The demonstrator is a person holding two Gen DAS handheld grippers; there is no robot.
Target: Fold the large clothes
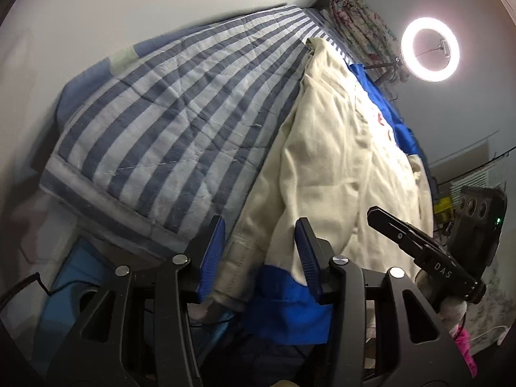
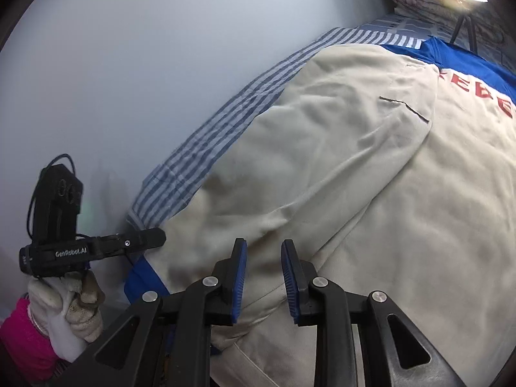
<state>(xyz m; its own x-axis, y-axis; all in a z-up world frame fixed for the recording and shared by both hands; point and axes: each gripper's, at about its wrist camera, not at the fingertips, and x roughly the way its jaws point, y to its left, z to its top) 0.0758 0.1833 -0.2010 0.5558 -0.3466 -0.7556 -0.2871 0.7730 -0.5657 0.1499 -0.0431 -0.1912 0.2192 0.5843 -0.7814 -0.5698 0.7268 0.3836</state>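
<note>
1. The jacket [image 2: 371, 167] — cream with blue trim and red letters — lies spread along the bed's near side, its hem at the near edge and its collar end toward the far corner. It covers that side lengthwise; the quilt [image 1: 180, 109] beside it is bare up to the wall.
2. Done so far, as I judge it: one sleeve [image 2: 290, 148] lies folded in over the body, with a flat edge running along it. The cloth is wrinkled and no crosswise fold shows, so the main folds are left.
3. The left gripper [image 1: 261, 258] is at the near edge with its jaws wide apart, straddling the cuff [image 1: 238, 274] and blue hem band [image 1: 283, 303]. Cloth sits between the pads, but they do not close on it — no grip that I can see.
4. The right gripper [image 2: 263, 277] hovers over the hem further along the same edge, jaws parted with cream cloth showing behind the gap; whether the pads touch it I cannot tell.
5. Outward: a ring light [image 1: 430, 48] stands past the bed's far corner, next to a floral bundle [image 1: 361, 29].
6. Left to do, in my view: grip the hem, carry it toward the collar, then smooth and halve the jacket again.
</note>
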